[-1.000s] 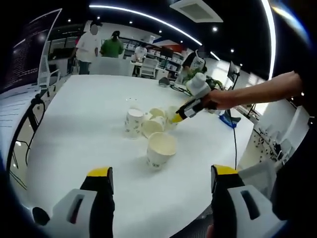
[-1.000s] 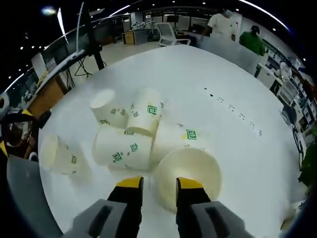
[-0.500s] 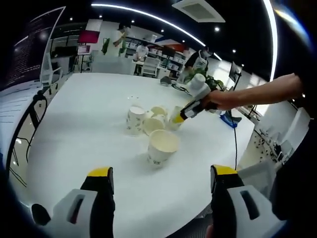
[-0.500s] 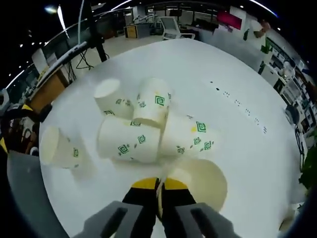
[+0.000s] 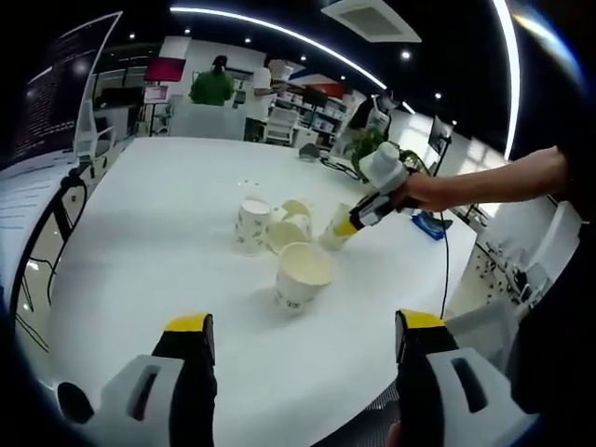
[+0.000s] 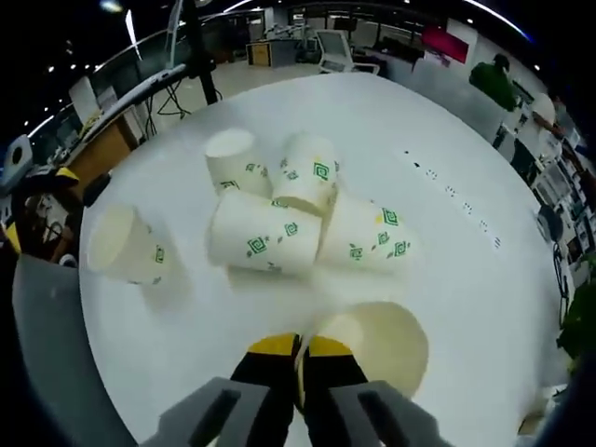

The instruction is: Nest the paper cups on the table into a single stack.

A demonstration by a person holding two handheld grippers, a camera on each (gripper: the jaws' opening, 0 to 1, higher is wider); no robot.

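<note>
Several white paper cups with green marks lie on the white table [image 5: 130, 242]. My right gripper [image 6: 300, 348] is shut on the rim of one cup [image 6: 377, 343], whose mouth faces me, just off the table. Beyond it a cluster of cups [image 6: 270, 244] lies on its side, with one cup [image 6: 231, 160] standing upside down. A single cup [image 6: 126, 247] lies apart to the left, seen as the nearest cup [image 5: 303, 275] in the left gripper view. My left gripper [image 5: 307, 326] hangs wide open near the table edge, holding nothing. The right gripper [image 5: 358, 216] with its cup [image 5: 335, 231] shows past the cluster.
The table edge [image 6: 102, 372] curves close below the grippers. A blue object [image 5: 430, 228] lies at the table's far right. People [image 5: 212, 86], desks and chairs stand beyond the table. Bare tabletop [image 6: 447, 140] stretches behind the cluster.
My right gripper's jaws have closed on the rim of the near cup and drawn it back a little from the cluster. The left gripper stays open and still.
</note>
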